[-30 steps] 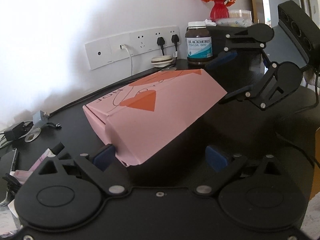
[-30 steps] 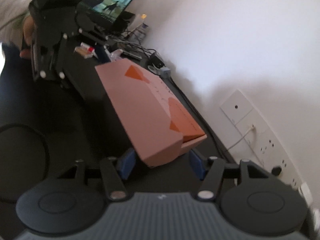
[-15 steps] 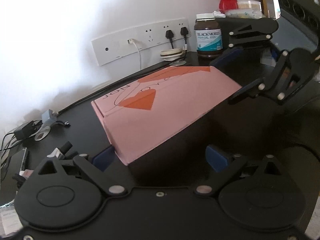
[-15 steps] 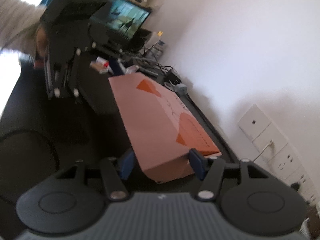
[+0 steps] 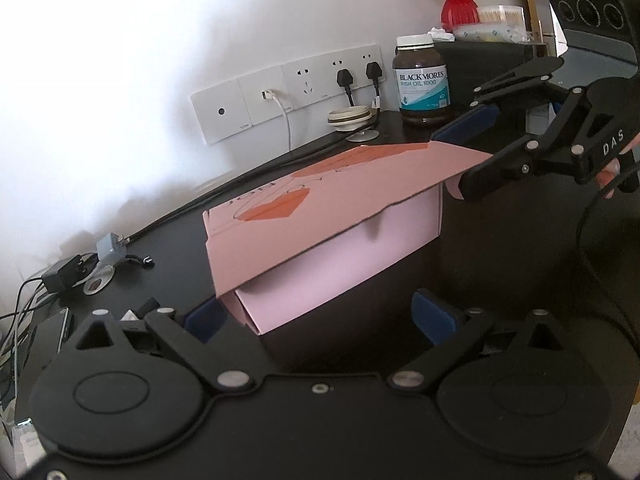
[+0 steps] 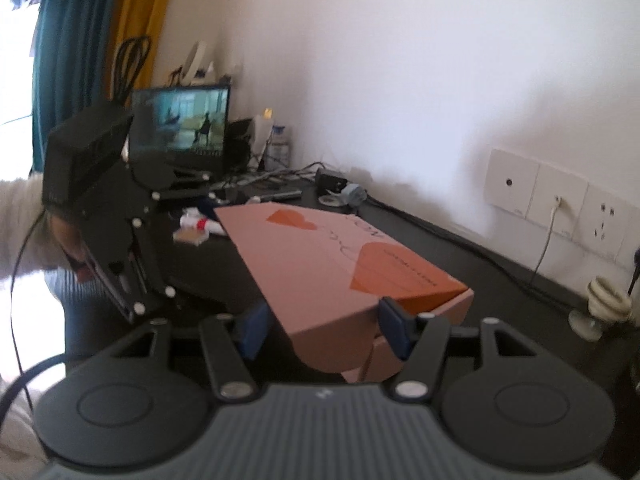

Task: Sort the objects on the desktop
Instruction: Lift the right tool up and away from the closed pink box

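Note:
A pink cardboard box [image 5: 336,240] with orange hearts lies on the black desk. Its lid [image 5: 360,176] is raised at the far end. My right gripper [image 6: 324,326] is shut on the lid's end [image 6: 340,280]; it also shows in the left wrist view [image 5: 460,152], pinching the lid edge. My left gripper [image 5: 316,320] is open, its blue pads either side of the box's near end, with the left pad close to the box corner.
A fish oil bottle [image 5: 424,80], a small bowl [image 5: 350,118] and wall sockets [image 5: 288,100] stand behind the box. Cables and a charger [image 5: 76,268] lie at left. A laptop [image 6: 180,128] and small items [image 6: 196,228] are beyond the box.
The right gripper closed on the lid's end and lifted it, so the box now gapes open along its front. The left gripper stayed open by the near end.

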The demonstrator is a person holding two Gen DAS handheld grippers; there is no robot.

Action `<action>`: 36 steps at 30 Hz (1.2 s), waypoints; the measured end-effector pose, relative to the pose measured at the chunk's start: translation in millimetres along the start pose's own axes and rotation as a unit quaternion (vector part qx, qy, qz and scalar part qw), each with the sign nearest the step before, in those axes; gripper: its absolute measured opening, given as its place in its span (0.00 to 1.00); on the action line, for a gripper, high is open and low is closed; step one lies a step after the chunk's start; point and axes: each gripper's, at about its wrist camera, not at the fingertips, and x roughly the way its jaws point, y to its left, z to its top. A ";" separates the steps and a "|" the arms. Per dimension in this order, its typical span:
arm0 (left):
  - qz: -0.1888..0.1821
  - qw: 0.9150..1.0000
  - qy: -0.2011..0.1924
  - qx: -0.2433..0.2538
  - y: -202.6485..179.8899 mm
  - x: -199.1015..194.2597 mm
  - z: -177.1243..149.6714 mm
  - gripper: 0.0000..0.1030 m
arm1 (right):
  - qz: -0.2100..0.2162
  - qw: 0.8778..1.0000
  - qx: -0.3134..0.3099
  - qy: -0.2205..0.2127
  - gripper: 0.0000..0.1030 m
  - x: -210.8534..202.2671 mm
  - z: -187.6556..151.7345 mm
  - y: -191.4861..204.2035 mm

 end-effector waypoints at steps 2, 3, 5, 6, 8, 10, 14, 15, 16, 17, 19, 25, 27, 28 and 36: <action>0.000 1.000 0.000 -0.003 0.8 -1.2 0.4 0.96 | -0.001 1.000 0.010 -0.006 0.57 0.1 -0.9 -0.5; -0.002 1.000 0.001 -0.003 0.8 -1.1 0.0 0.96 | -0.002 1.000 0.014 -0.009 0.57 0.1 -1.3 -0.4; -0.005 1.000 0.003 -0.003 0.2 0.6 -1.2 0.96 | -0.009 1.000 0.006 -0.013 0.57 0.2 -3.3 1.6; -0.006 1.000 0.005 -0.002 -0.4 2.1 -1.8 0.96 | -0.013 1.000 -0.004 -0.012 0.57 1.0 -5.0 3.2; -0.006 1.000 0.007 -0.002 -1.7 5.1 -3.4 0.96 | -0.022 0.999 -0.027 -0.009 0.57 3.4 -9.0 6.8; -0.008 1.000 0.007 -0.004 -2.1 7.4 -4.0 0.96 | -0.020 1.000 -0.017 -0.008 0.57 6.2 -12.2 3.5; -0.010 1.000 0.006 -0.004 -2.0 9.6 -1.6 0.96 | -0.024 0.999 -0.014 -0.019 0.57 11.0 -16.0 -1.1; -0.010 1.000 0.005 -0.002 -2.0 10.4 -1.0 0.96 | -0.027 0.999 -0.016 -0.022 0.57 11.5 -16.6 -1.7; -0.009 1.000 0.006 -0.002 -1.9 11.5 -0.6 0.96 | -0.030 0.999 -0.022 -0.024 0.57 12.4 -17.3 -1.8; -0.009 1.000 0.006 -0.002 -1.8 12.6 -0.3 0.96 | -0.034 0.999 -0.029 -0.026 0.57 13.5 -18.0 -1.8; -0.008 1.000 0.007 -0.004 -1.4 15.3 0.3 0.97 | -0.040 0.998 -0.037 -0.030 0.57 16.1 -19.3 -3.0; -0.006 1.000 0.010 -0.005 -2.1 23.1 3.5 0.98 | -0.055 0.997 -0.039 -0.033 0.57 28.6 -21.0 -9.4; -0.007 1.000 0.013 -0.004 -2.8 26.3 5.1 0.98 | -0.062 0.997 -0.041 -0.029 0.64 33.0 -19.3 -11.1; -0.007 1.000 0.014 -0.003 -3.2 27.9 5.9 0.98 | -0.068 0.996 -0.044 -0.025 0.68 35.3 -18.5 -11.2; -0.017 1.000 0.014 -0.004 -1.6 22.2 0.4 0.98 | -0.058 0.997 -0.057 -0.015 0.82 23.1 -24.8 -10.9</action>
